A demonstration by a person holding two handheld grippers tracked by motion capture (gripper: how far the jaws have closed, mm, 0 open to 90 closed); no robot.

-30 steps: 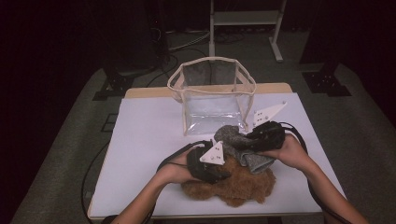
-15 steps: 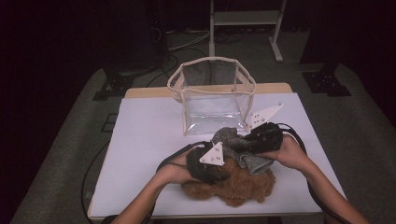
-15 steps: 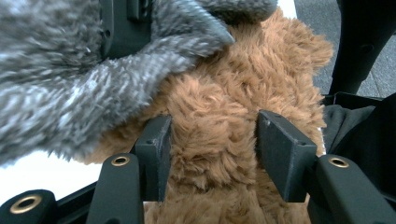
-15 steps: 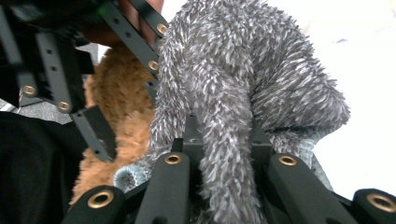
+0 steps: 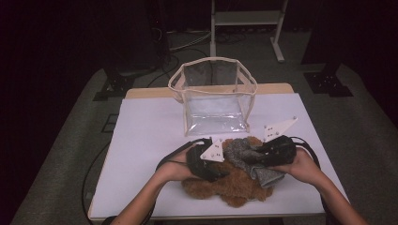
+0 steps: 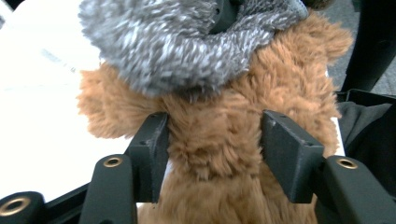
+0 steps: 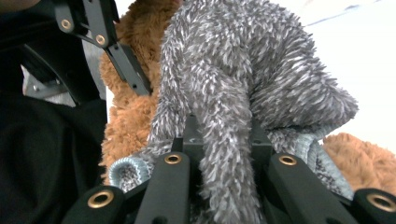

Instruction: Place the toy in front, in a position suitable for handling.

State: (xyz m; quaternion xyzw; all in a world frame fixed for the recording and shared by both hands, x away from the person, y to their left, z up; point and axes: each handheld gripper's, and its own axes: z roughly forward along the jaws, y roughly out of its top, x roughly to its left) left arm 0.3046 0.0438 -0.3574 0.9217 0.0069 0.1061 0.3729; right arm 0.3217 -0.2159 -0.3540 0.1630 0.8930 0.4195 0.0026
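A darkened lab or recording studio: one brightly lit white-topped table (image 5: 141,140) stands on grey carpet (image 5: 61,154), ringed by black curtains (image 5: 70,37), black stand feet (image 5: 328,84), floor cables (image 5: 183,40) and a white metal frame (image 5: 244,18).

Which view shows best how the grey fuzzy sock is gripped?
The right gripper view: the grey fuzzy sock runs pinched between the right gripper jaws. The high view shows it small, lying on the brown teddy bear. The left gripper view shows its fuzzy edge at the top.
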